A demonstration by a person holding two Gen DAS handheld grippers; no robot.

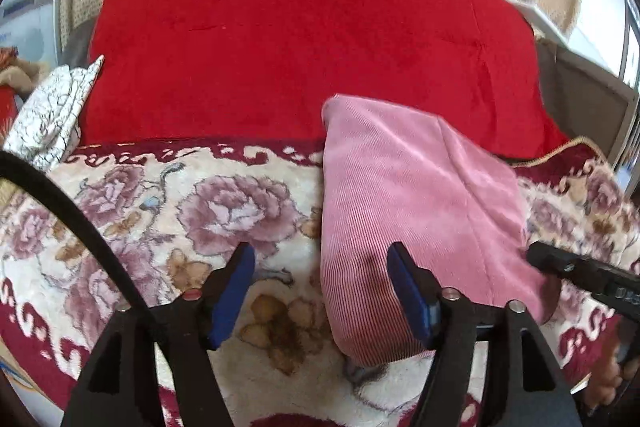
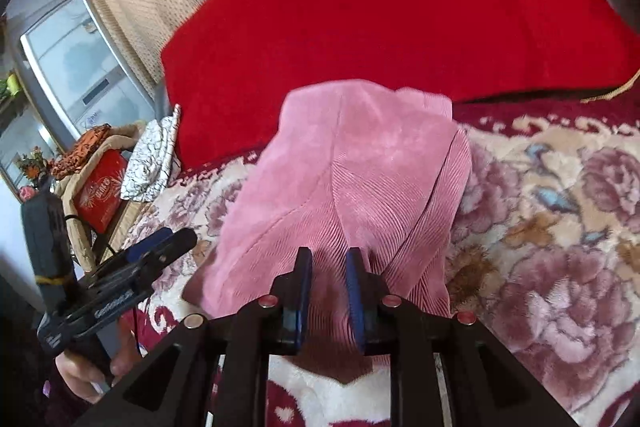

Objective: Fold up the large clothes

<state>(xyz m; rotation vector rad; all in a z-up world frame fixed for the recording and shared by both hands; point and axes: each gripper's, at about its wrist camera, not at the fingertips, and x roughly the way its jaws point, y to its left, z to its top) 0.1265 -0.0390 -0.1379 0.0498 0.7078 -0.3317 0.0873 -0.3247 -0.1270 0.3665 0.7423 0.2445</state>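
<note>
**op_remote:** While the pink corduroy garment (image 1: 420, 187) sits folded into a narrow stack on the bed's floral blanket (image 1: 160, 207), I'm nervous about my next move. My left gripper (image 1: 319, 253) has its jaws spread wide, holding nothing. The garment's near corner lies between them, with one jaw over cloth and the other over bare blanket. My right gripper (image 2: 329, 254) has its jaws almost together, right over the garment's near end. I honestly can't tell if they're pinching cloth or just sitting above it.

**foldbot_fan:** So what's the worry?

**op_remote:** A few things. If the right jaws only have the top layer, lifting would probably peel the stack open, since thick corduroy layers tend to slide. If the left jaws close where they are, I reckon they'd grab blanket fluff along with the hem and drag the lot. The top layer ahead of the right jaws also looks skewed, so another fold would lock that in. And the red quilt (image 1: 300, 47) lies just beyond the garment's far end, so pushing forward could bunch it up against that.
</note>
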